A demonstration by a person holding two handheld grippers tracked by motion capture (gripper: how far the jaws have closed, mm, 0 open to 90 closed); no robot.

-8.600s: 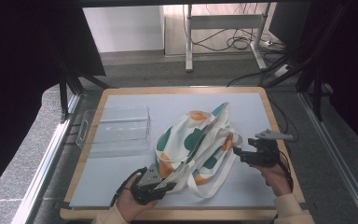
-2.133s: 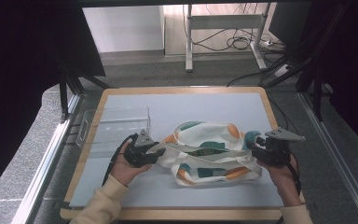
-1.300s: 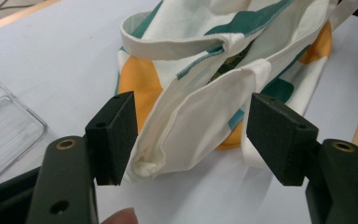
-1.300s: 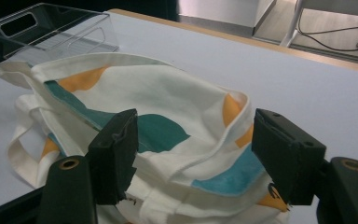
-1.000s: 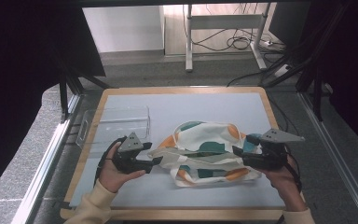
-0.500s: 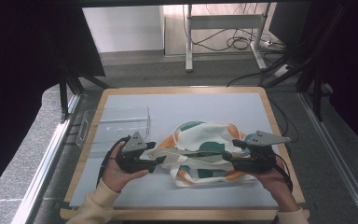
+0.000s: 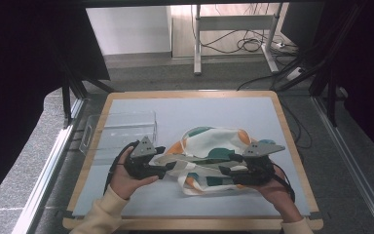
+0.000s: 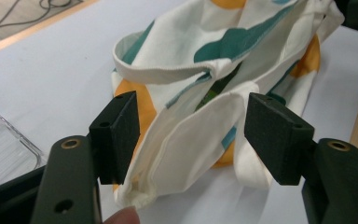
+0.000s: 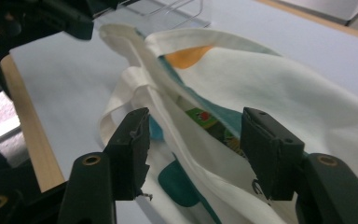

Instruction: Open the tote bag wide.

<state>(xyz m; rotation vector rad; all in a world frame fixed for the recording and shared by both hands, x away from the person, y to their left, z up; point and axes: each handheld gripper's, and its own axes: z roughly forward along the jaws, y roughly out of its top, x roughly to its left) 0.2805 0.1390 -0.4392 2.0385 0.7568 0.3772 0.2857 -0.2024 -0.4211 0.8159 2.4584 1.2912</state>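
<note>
A pale blue table (image 7: 185,109) carries a clear plastic tray (image 7: 119,131) at its left. The cream tote bag (image 7: 214,156), blotched green and orange, lies near its middle. The left gripper (image 7: 161,168) stands released, bag cloth loose between its jaws. The right gripper (image 7: 224,171) has just been closing around the bag's rim, pads not pressing.

matt cloth bag (image 7: 213,156), clear glossy plastic tray (image 7: 119,131), wood-rimmed table (image 7: 292,141)
</note>
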